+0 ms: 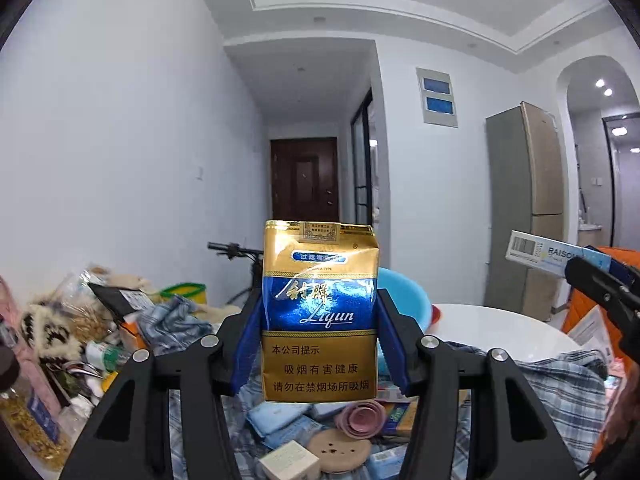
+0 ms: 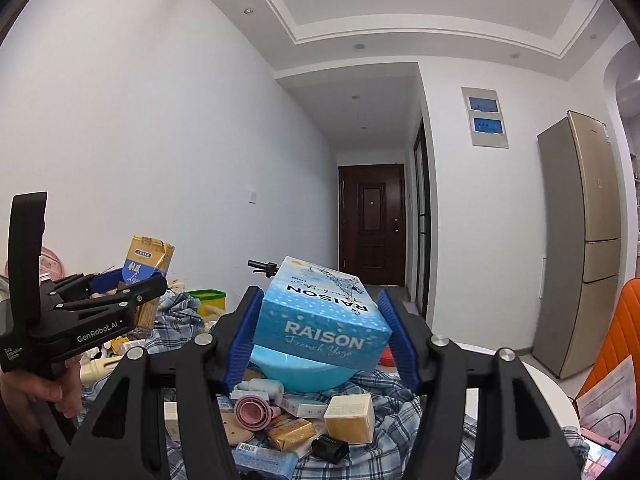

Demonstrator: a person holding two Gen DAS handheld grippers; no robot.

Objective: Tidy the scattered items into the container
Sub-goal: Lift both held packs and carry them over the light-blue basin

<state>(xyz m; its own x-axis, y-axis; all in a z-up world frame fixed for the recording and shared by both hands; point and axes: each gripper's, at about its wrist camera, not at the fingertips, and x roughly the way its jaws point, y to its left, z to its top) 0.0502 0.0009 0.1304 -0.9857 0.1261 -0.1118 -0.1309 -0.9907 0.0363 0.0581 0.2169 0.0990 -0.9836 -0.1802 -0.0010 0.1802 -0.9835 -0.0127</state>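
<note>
My left gripper (image 1: 320, 324) is shut on a gold and blue Liqun cigarette pack (image 1: 320, 312) and holds it upright in the air above the cluttered table. It also shows at the left in the right wrist view (image 2: 146, 268). My right gripper (image 2: 320, 320) is shut on a light blue RAISON box (image 2: 324, 312), raised above a light blue bowl (image 2: 296, 372). That box shows at the right edge of the left wrist view (image 1: 556, 254). The bowl sits behind the pack in the left wrist view (image 1: 404, 296).
A plaid cloth (image 2: 384, 444) covers the white round table (image 1: 500, 328), strewn with small boxes, a pink folding cup (image 2: 252, 408), a cream box (image 2: 350, 416) and a round tan pad (image 1: 340, 448). Bags and bottles pile at the left (image 1: 72, 340). An orange chair (image 2: 624, 328) stands right.
</note>
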